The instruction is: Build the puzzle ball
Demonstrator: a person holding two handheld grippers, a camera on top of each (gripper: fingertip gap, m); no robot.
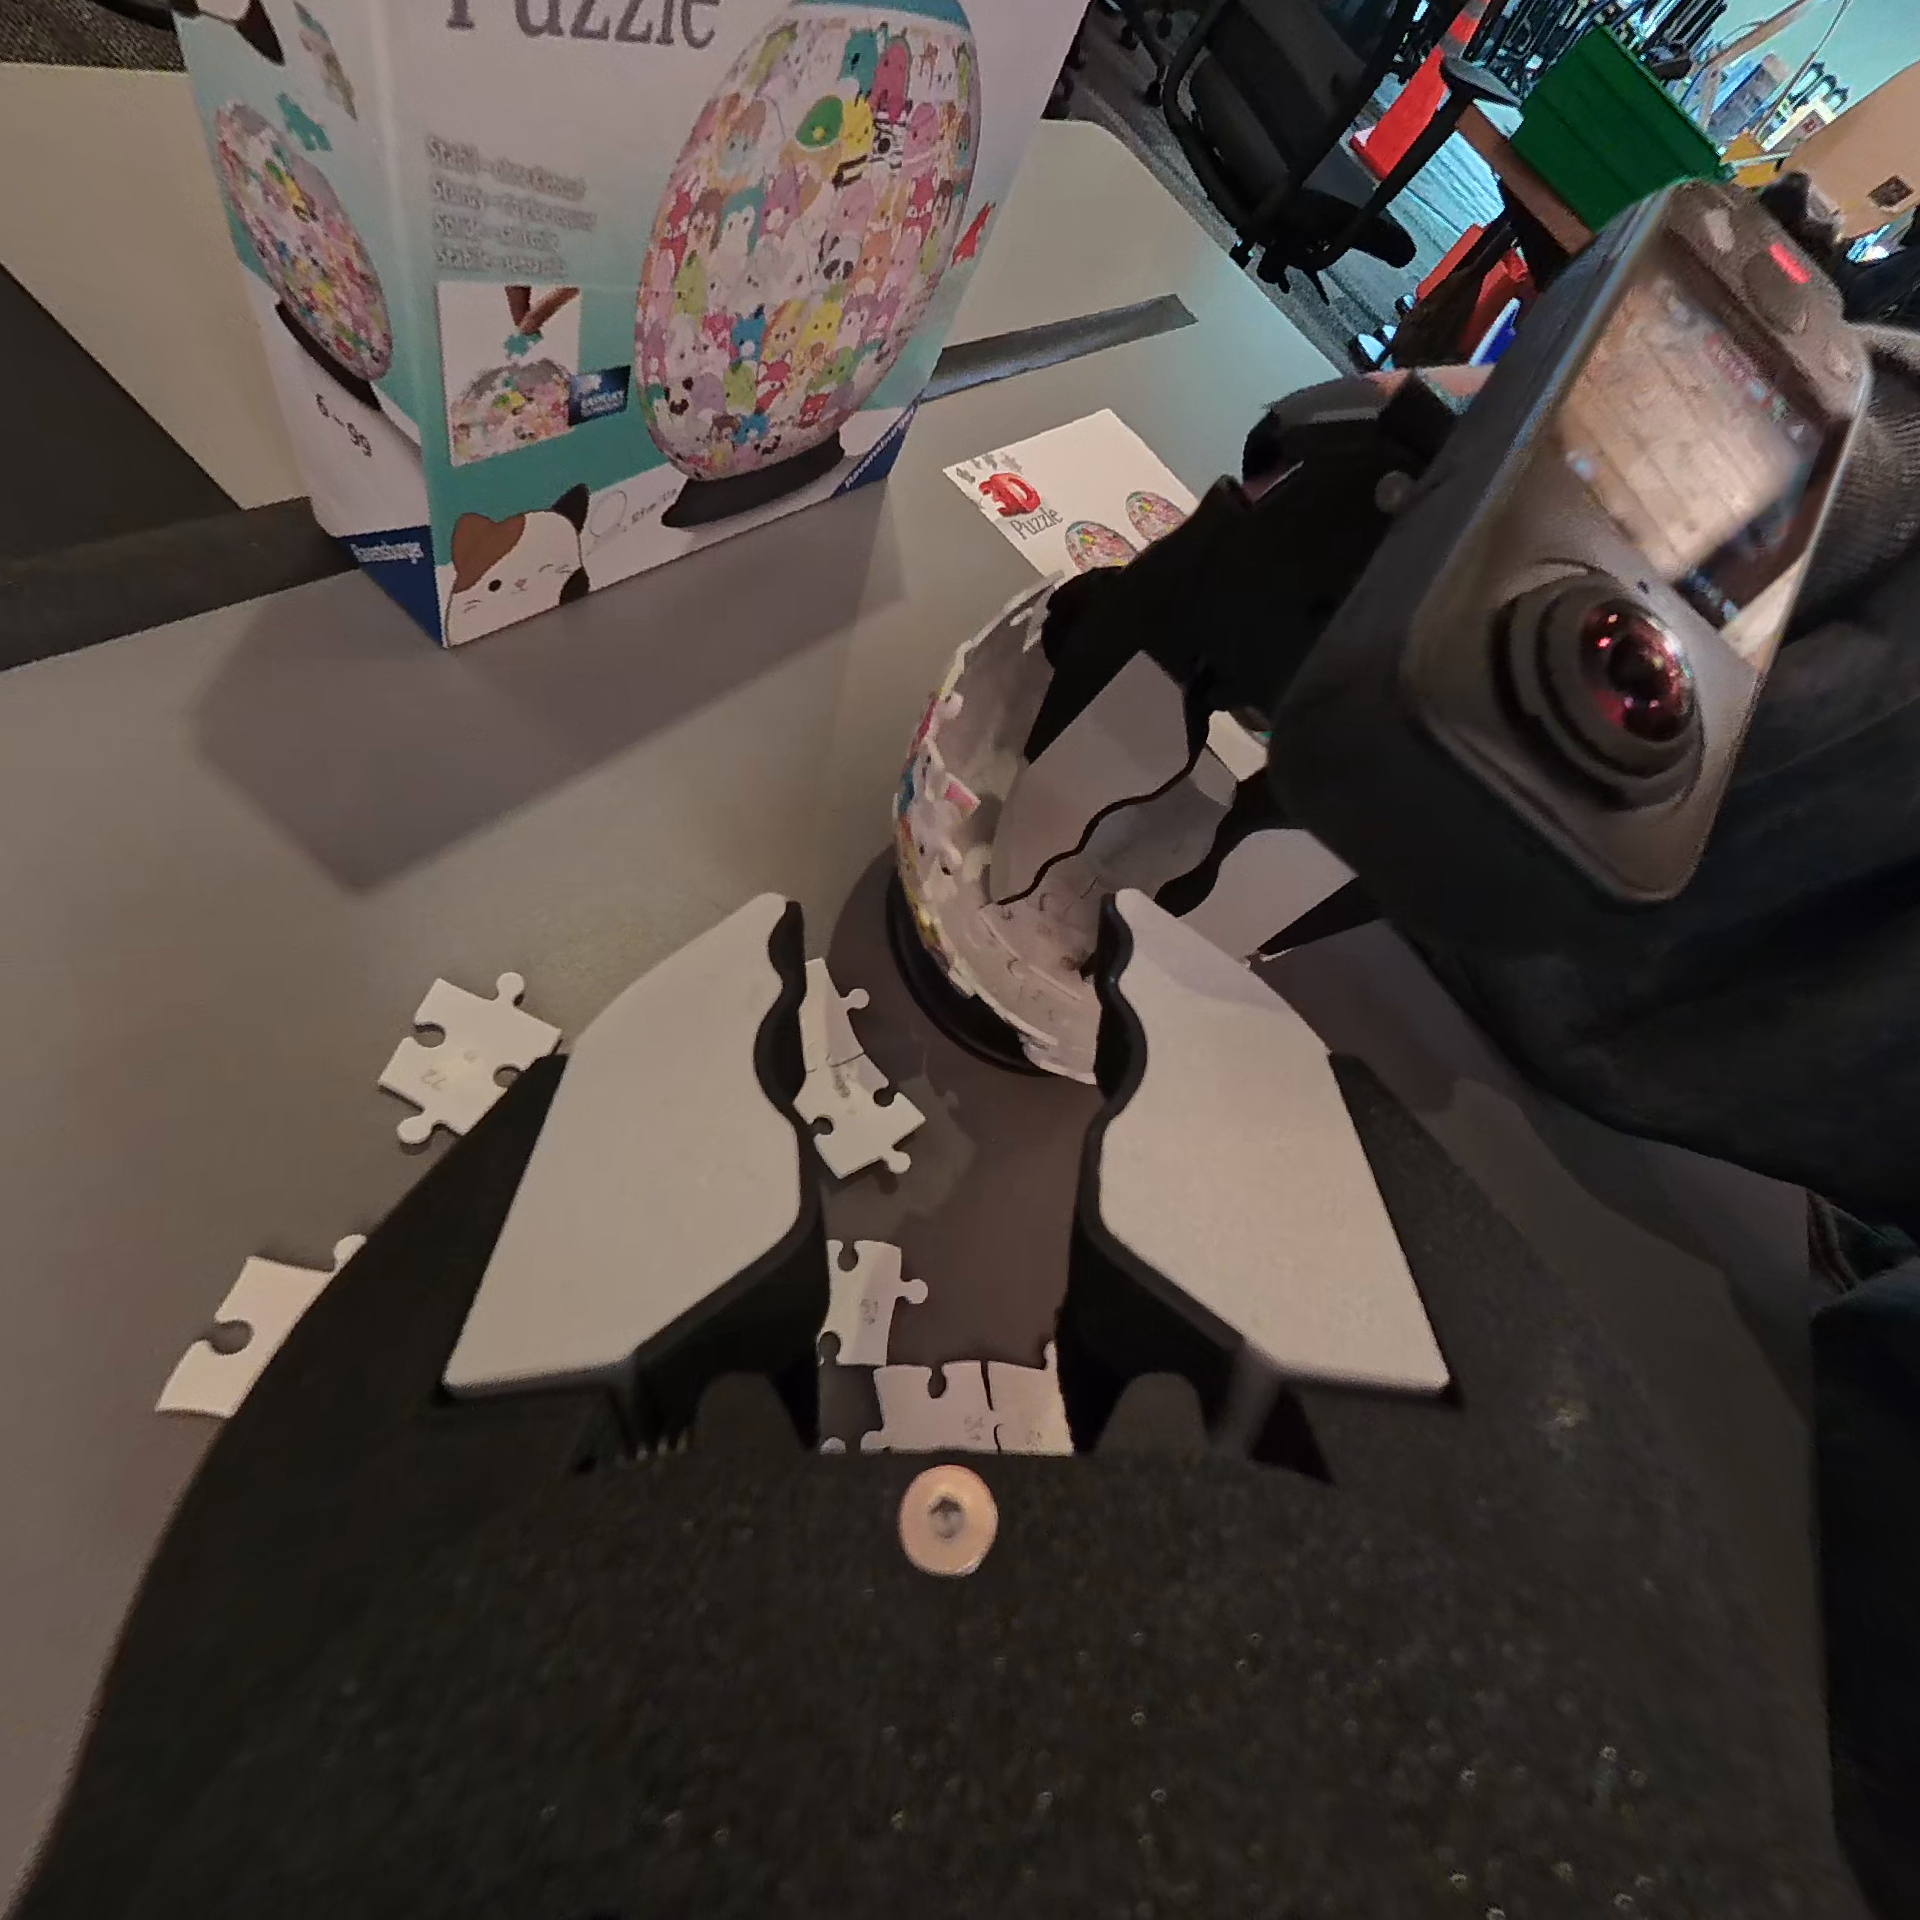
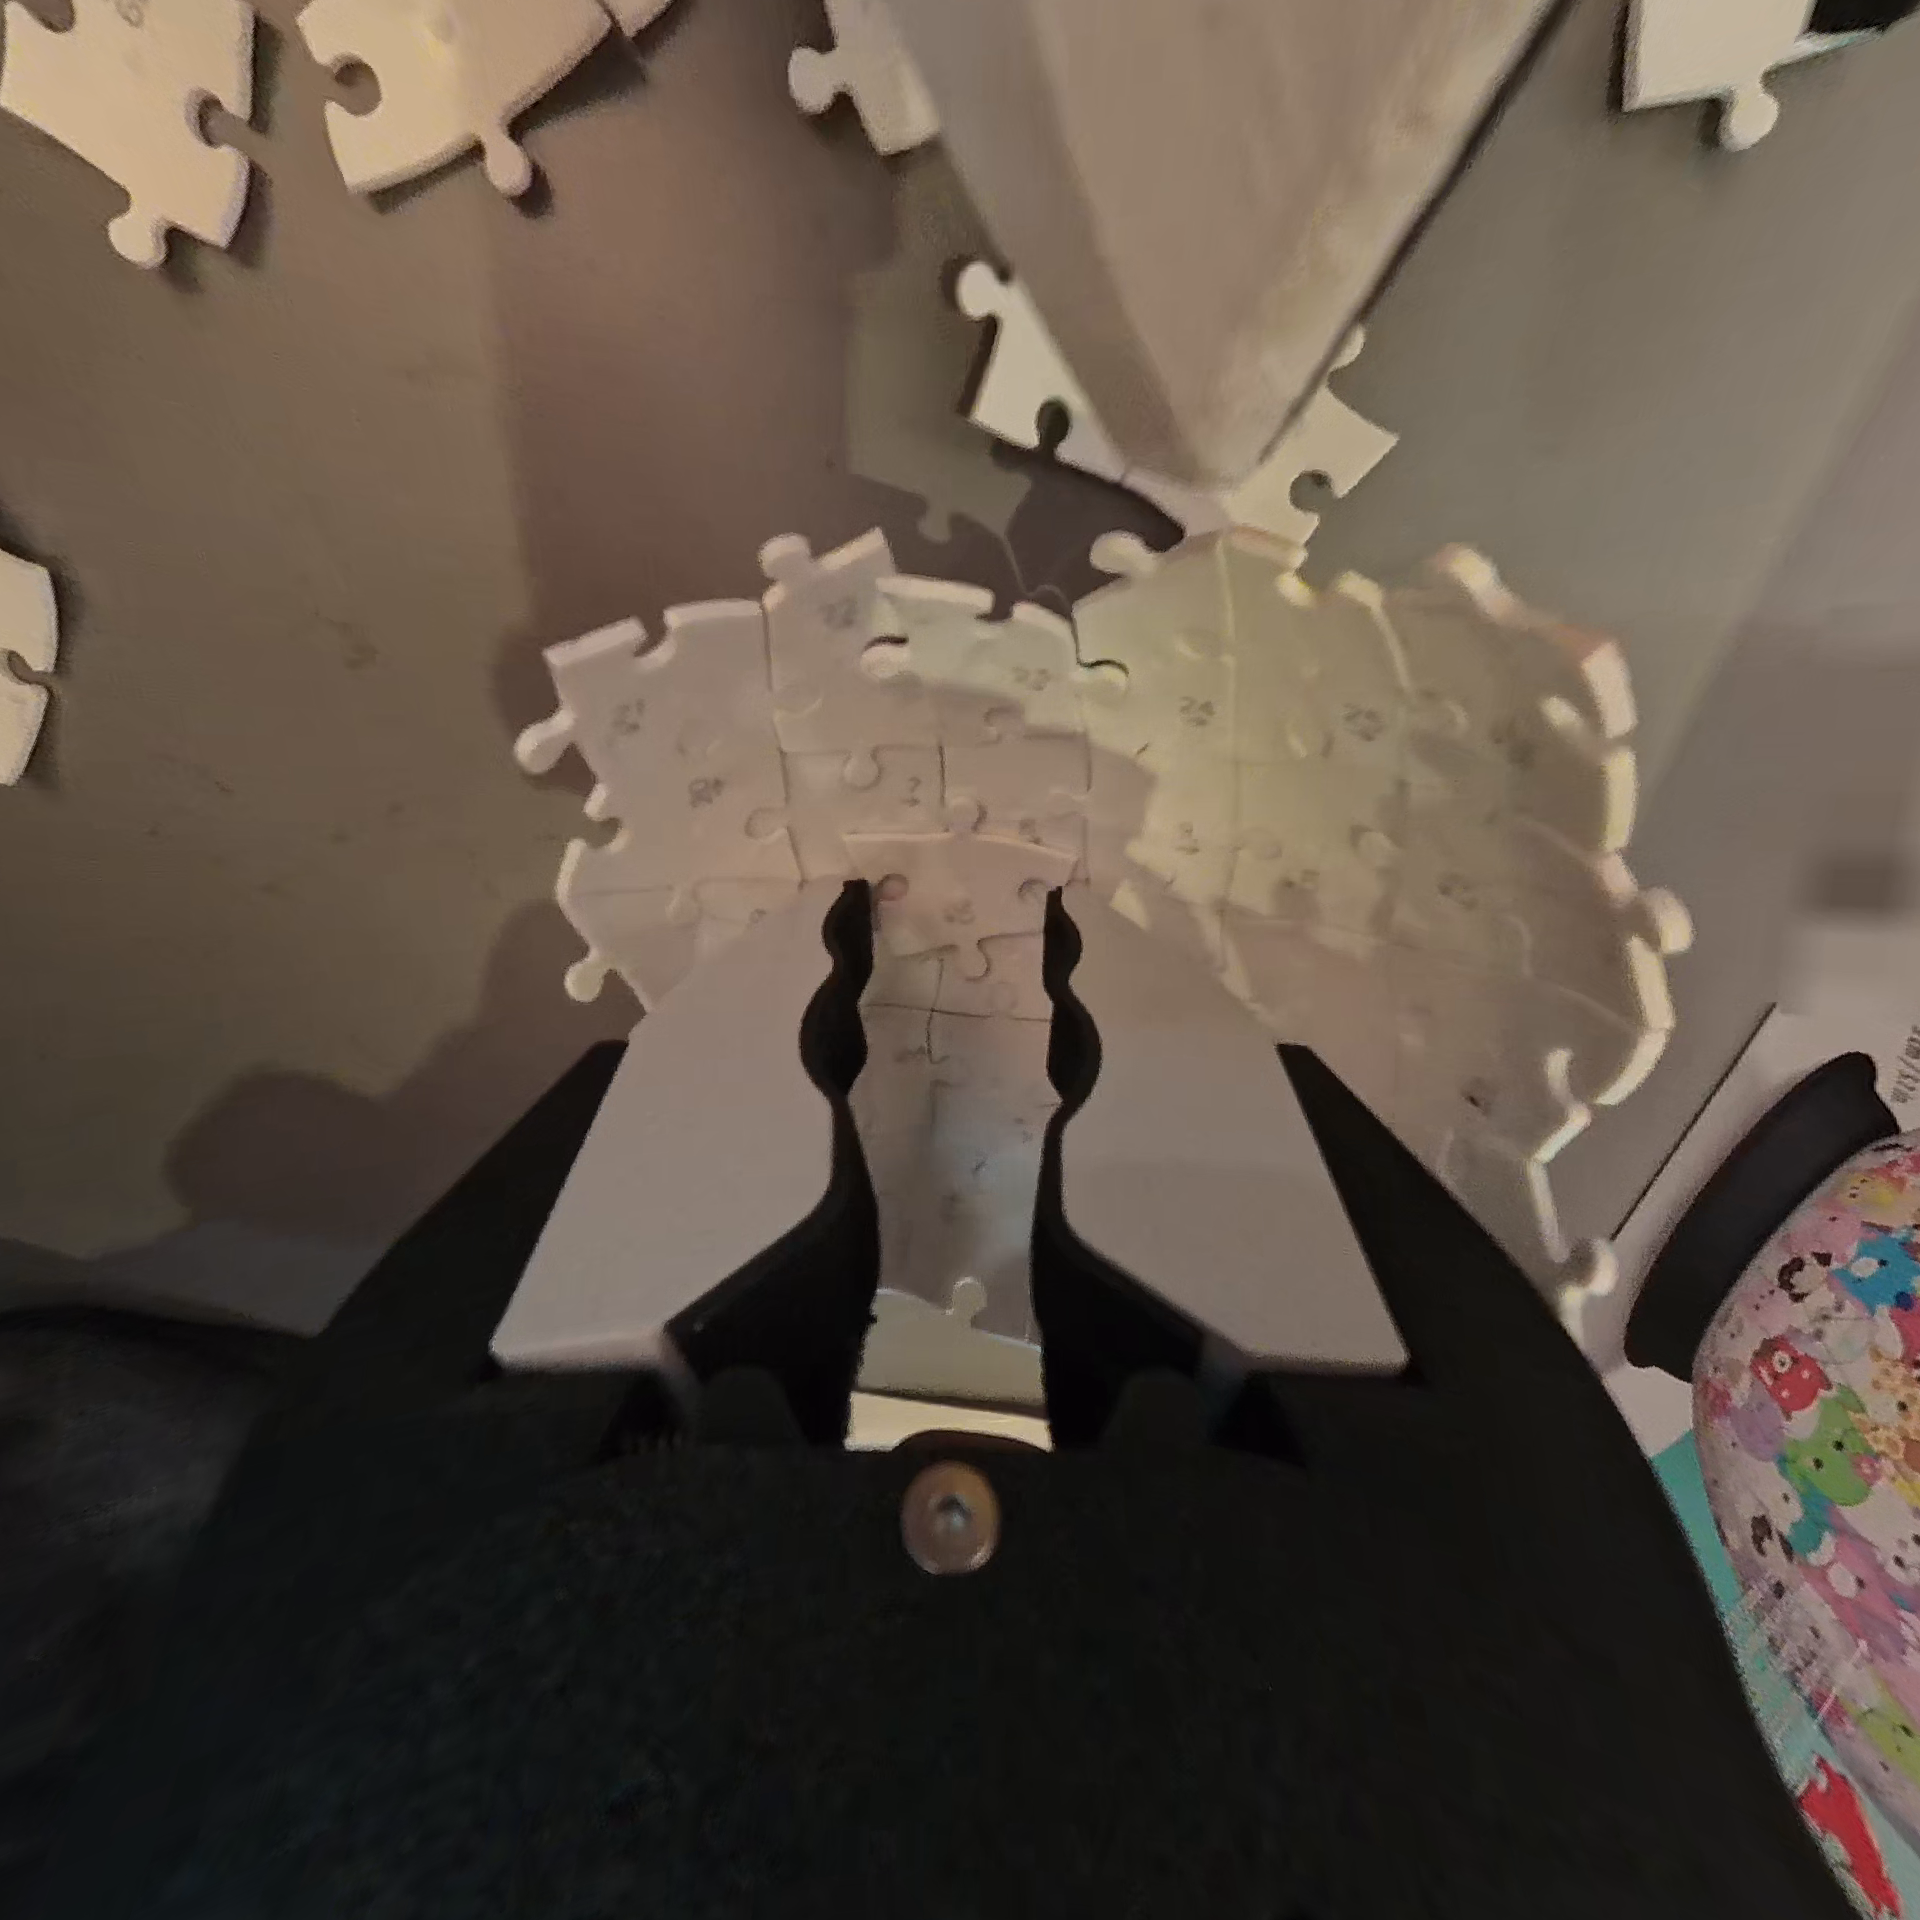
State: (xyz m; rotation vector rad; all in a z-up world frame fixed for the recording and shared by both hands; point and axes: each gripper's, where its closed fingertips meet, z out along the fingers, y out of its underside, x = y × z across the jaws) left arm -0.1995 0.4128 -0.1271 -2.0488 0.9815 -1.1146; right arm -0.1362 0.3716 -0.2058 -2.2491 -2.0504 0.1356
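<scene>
On the grey table [image 1: 260,831], just ahead of my left gripper [image 1: 951,940], the half-built puzzle ball [image 1: 977,831] sits in its dark ring stand [image 1: 935,997]. It is an open shell for now: the printed, colourful side faces away toward the puzzle box [image 1: 582,312], and the plain white hollow faces my right gripper [image 1: 1117,769], which reaches into it from the right.

My left gripper is spread wide and holds nothing; loose pieces [image 1: 468,1055] lie white side up on the table under and beside it.

In the right wrist view, my right gripper [image 2: 961,894] has its jaws partly closed, the tips sitting either side of a piece low in the shell's inner wall [image 2: 1247,790]. I cannot tell whether they pinch that piece or only rest against it.

I judge the step to be seating or steadying a piece in the wall. To do it well I would press gently along the curve, not across it, since the shell looks thin and only the stand braces it. I would bring the left gripper to the outer face as a backstop before pushing, and keep the force low so the joints nearby do not pop.

The shell's long axis runs roughly upright from the stand, leaning slightly, with the ragged unfinished rim [image 2: 831,582] at the top.
</scene>
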